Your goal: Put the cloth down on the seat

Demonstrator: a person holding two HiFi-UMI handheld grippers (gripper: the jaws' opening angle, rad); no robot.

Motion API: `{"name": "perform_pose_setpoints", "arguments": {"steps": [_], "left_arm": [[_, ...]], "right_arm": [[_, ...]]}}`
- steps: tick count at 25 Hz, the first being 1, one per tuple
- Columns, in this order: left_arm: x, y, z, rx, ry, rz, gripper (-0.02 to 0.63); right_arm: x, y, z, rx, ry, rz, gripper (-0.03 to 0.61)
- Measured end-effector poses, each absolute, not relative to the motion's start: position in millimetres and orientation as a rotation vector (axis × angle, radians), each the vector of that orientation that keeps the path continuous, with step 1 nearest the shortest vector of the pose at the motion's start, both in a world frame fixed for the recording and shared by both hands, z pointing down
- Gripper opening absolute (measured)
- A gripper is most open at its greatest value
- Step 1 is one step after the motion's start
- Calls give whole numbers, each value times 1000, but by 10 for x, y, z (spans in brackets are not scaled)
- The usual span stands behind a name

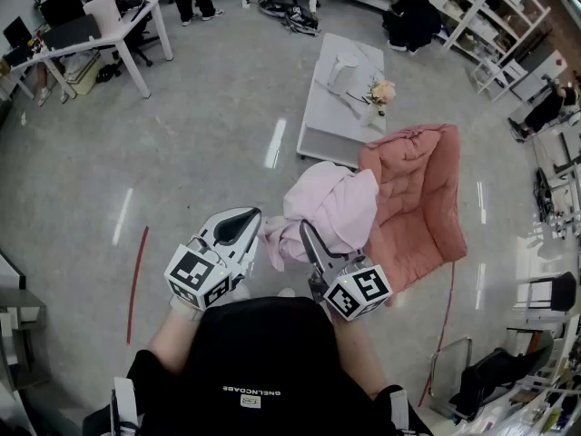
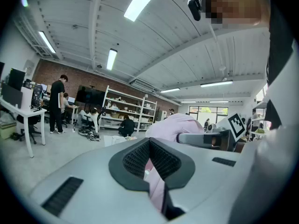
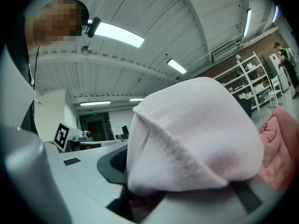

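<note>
- We see both forearms reach forward from the body, side by side, each hand carrying its tool roughly level and pointing away from us.
- The left gripper (image 1: 249, 226) sits to the left of the bundle. Its jaws are pressed fully together, with a strip of pink fabric pinched in the narrow slot between the ribbed pads.
- The right gripper (image 1: 309, 242) sits just beside it, on the right. Its jaws stand a little apart, clamped on a thick fold, and fabric spills over the upper jaw and fills most of that gripper's own view.
- The cloth (image 1: 331, 203) is held up as a bunched pale pink heap between the two grippers, above the floor (image 1: 200, 162).
- Its right side overlaps the left edge of the seat (image 1: 425, 198) in the head view. We cannot tell whether the two touch.
- The seat is a salmon, quilted cushion chair standing just right of the grippers.
- We count two grippers, one cloth and one seat.
- We also count one low white table (image 1: 323, 121) beyond the seat. It bears one white jug (image 1: 343, 73) and one small bunch of flowers (image 1: 381, 91).
</note>
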State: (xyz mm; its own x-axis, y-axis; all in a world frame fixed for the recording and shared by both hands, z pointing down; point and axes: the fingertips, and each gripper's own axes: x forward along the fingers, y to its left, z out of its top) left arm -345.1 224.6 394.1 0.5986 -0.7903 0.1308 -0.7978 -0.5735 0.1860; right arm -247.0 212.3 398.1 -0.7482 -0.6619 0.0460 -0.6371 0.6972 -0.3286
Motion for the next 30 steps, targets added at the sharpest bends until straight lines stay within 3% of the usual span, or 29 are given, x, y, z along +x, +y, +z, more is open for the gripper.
{"name": "perform_pose_setpoints", "arguments": {"steps": [10,30], "left_arm": [[-3332,2258,3880,2635,-1226,-30,15],[-2110,2398,3987,2664,-1241,79,15]], "right_arm": [[-2402,2101,4036,-1126,2795,-561,181],[-1333,2361,4155,-999,2790,-618,181]]}}
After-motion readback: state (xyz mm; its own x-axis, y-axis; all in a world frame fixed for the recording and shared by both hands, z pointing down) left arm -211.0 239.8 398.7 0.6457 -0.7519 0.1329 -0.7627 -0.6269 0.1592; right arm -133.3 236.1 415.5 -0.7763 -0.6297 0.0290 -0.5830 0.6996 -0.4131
